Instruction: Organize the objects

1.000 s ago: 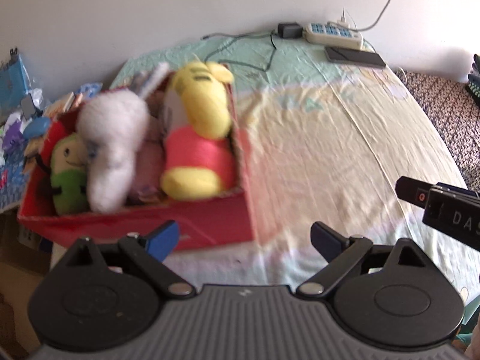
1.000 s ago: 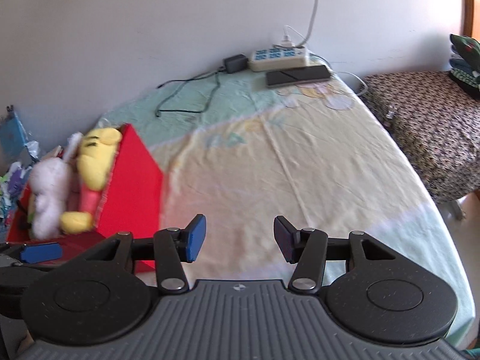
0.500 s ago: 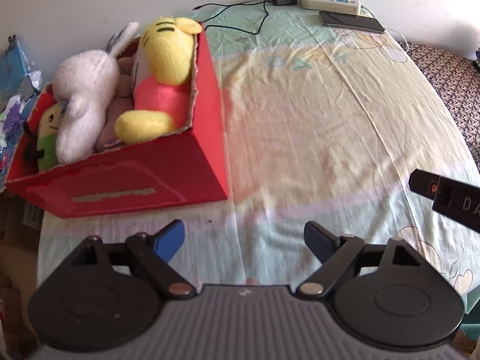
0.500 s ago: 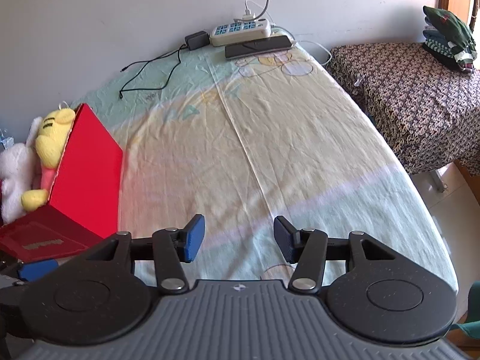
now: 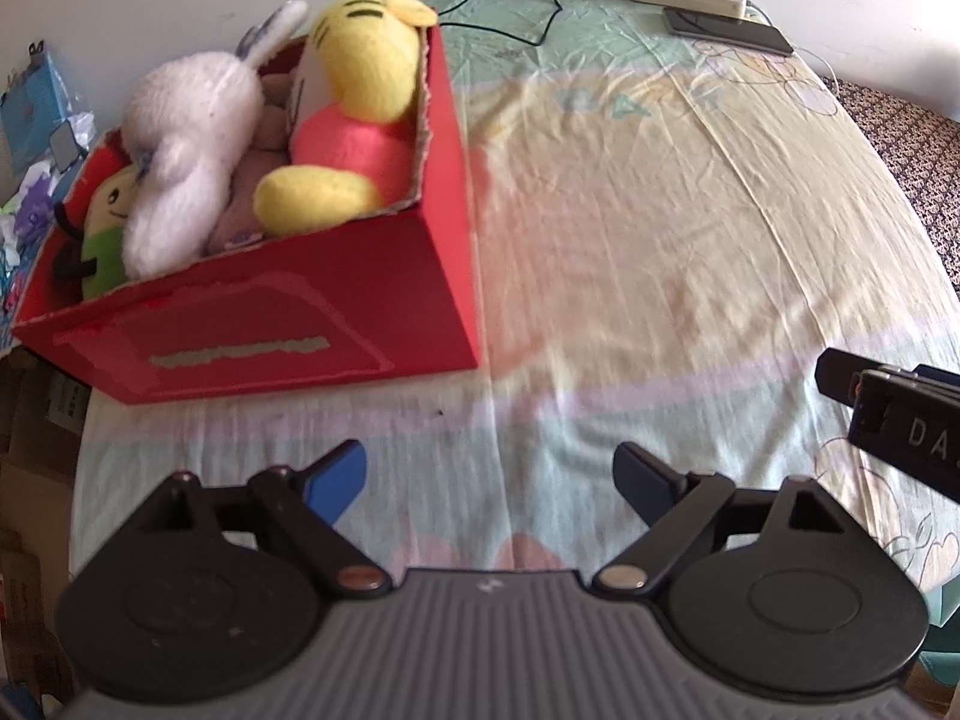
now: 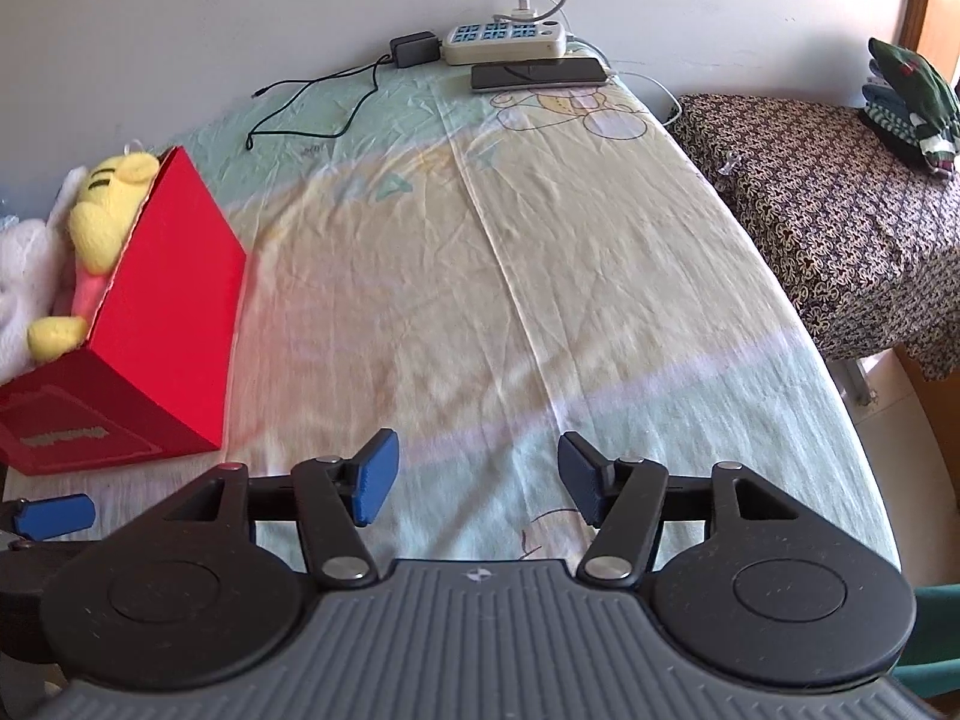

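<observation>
On a sunlit bedsheet [image 6: 540,276], we have drawn both tools back: left gripper [image 5: 489,480] and right gripper [image 6: 477,477] hang apart, empty. The red box [image 5: 312,312] holds the plush toys [image 5: 354,90], sorting seemingly finished.

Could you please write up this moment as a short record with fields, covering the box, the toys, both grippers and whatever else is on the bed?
surface: bed sheet
container: red box, open top, near the sheet's left edge
contents: yellow plush, white plush, green plush, packed together, rising above the rim
left gripper: open, empty, over the sheet in front of the box
right gripper: open, empty, over the sheet to the right of the box
far end of bed: power strip, phone, black cable
</observation>
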{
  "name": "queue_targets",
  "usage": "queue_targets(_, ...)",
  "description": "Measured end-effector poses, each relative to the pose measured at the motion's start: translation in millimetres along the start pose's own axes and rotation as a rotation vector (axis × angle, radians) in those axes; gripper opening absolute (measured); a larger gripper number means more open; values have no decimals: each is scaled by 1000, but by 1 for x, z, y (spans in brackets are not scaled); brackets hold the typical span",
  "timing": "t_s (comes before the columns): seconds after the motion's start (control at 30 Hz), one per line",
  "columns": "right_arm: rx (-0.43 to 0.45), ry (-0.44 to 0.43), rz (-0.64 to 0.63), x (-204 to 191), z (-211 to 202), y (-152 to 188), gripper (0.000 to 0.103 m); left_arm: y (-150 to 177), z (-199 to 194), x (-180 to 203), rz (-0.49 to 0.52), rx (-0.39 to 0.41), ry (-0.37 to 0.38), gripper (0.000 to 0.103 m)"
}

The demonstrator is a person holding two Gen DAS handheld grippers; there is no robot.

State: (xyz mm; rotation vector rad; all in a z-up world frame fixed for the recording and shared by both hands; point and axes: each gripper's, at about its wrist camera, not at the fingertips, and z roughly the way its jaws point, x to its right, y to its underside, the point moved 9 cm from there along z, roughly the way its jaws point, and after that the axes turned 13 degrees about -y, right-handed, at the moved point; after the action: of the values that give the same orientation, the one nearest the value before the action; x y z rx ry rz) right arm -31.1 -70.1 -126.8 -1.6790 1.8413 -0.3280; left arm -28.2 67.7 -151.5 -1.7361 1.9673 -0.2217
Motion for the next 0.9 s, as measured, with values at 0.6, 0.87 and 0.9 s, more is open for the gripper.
queue_targets(0.6, 40, -10, -83, -53, -2, -29, 71, -28, -17, -59, -96, 85, -26, 98)
queue_targets(0.87, 68, -81, -137, -105, -5, -50, 72, -48, -16, -116, -177, 97, -51, 98)
queue_targets(0.9, 68, -88, -144, -111, -4, -52, 72, -49, -15, -123, -186, 98, -53, 98)
